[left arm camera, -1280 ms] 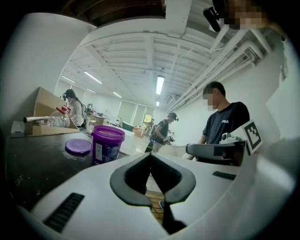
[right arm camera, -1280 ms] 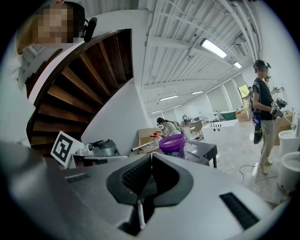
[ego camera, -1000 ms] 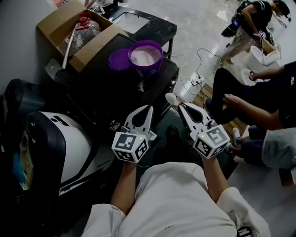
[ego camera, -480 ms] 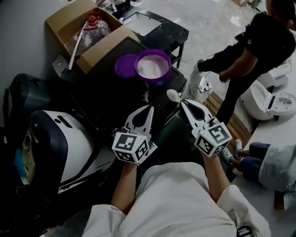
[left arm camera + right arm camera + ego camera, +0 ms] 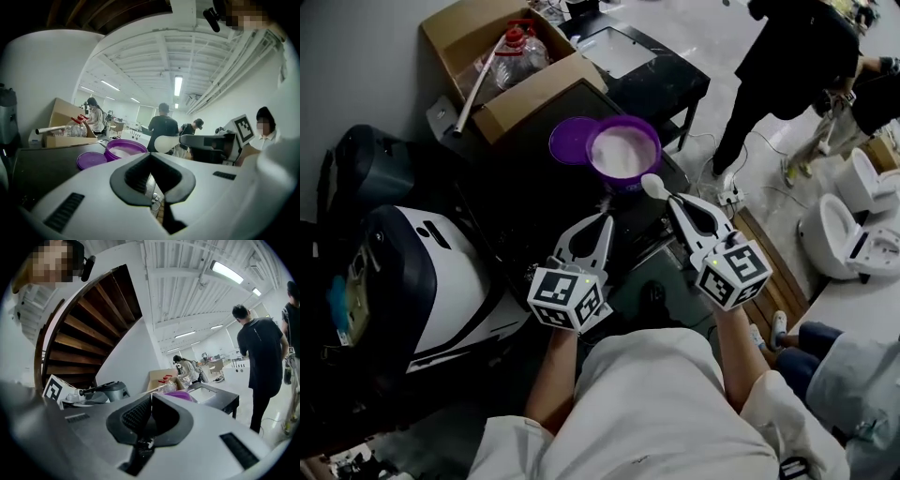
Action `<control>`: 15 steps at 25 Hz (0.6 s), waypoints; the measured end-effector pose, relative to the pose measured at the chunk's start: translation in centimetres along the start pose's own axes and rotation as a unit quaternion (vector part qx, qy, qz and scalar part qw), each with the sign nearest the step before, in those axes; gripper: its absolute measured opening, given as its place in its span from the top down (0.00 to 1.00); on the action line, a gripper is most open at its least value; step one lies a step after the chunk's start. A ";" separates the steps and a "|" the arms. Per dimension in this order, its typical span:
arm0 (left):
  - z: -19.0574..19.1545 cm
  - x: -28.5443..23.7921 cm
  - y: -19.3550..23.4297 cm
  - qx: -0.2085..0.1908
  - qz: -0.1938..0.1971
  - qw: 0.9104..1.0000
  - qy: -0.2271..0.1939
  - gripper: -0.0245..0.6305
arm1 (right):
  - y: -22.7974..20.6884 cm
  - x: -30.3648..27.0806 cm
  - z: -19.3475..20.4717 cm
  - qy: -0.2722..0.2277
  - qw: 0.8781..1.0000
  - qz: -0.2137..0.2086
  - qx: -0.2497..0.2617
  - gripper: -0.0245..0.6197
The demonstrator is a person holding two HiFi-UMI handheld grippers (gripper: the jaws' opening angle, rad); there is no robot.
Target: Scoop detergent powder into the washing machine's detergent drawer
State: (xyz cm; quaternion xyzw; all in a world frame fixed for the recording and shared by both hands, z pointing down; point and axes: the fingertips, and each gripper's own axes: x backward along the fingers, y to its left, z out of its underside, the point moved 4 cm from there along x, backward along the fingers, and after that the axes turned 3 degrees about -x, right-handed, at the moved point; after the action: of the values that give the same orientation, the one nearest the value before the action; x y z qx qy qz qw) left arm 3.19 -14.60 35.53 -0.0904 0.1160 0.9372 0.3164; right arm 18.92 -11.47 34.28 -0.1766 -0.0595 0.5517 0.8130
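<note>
left tongs (image 5: 604, 218) pressed together – empty, right tongs (image 5: 673, 201) clamped on white spoon (image 5: 653, 187) beside purple tub (image 5: 657, 148)

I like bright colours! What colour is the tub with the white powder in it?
Purple. The detergent tub shows best in the head view.

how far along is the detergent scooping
Done: lid lies off beside the open purple tub of powder. In hand: right gripper, jaws shut on the white spoon, bowl near the tub. To do: scooping, then the drawer, not in view. Left gripper is shut, empty.
</note>
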 end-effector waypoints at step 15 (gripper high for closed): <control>-1.1 -2.8 0.4 0.013 -0.062 0.998 -0.008 0.93 | -4.7 -6.6 -2.8 0.050 0.996 -0.051 0.047 0.95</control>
State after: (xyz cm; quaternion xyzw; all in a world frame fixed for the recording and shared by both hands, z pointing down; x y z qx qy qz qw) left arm 5.25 -16.83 35.27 -0.0853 0.1201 0.9147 0.3763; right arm 21.32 -19.65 34.00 -0.1619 -0.0014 0.5025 0.8493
